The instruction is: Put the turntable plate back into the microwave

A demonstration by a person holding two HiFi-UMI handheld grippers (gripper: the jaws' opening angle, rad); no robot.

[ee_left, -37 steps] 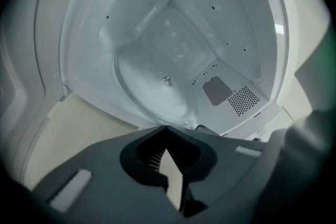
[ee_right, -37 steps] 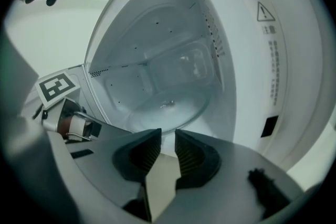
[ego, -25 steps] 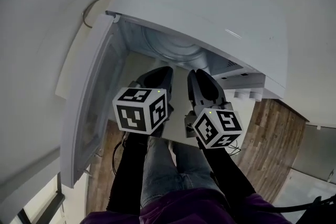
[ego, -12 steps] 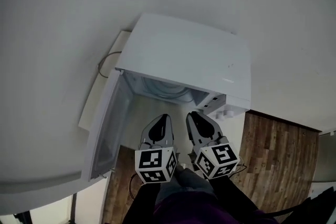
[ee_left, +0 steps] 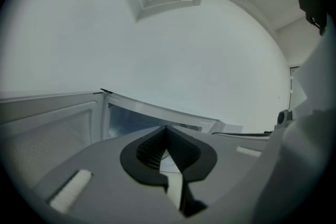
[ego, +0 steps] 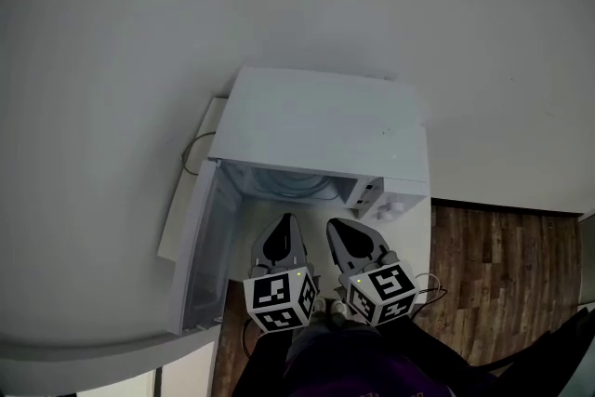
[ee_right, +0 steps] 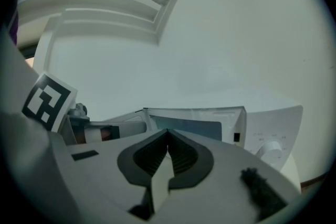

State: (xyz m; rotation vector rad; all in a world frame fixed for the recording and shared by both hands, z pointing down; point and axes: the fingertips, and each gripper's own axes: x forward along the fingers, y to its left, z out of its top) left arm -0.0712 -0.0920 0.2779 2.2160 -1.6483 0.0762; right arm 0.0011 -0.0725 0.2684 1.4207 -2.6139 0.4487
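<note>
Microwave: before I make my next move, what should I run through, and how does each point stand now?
1. The turntable plate is inside the microwave: ok, its round shape shows in the cavity from the head view.
2. Plate seated flat on its support: cannot tell, too small and partly hidden.
3. Left gripper empty: ok, jaws together with nothing between them.
4. Right gripper empty: ok, its jaws have just closed and hold nothing.
5. Both grippers outside the cavity: ok, they sit in front of the opening.
6. Door shut: not ok, it stands open at the left.
</note>
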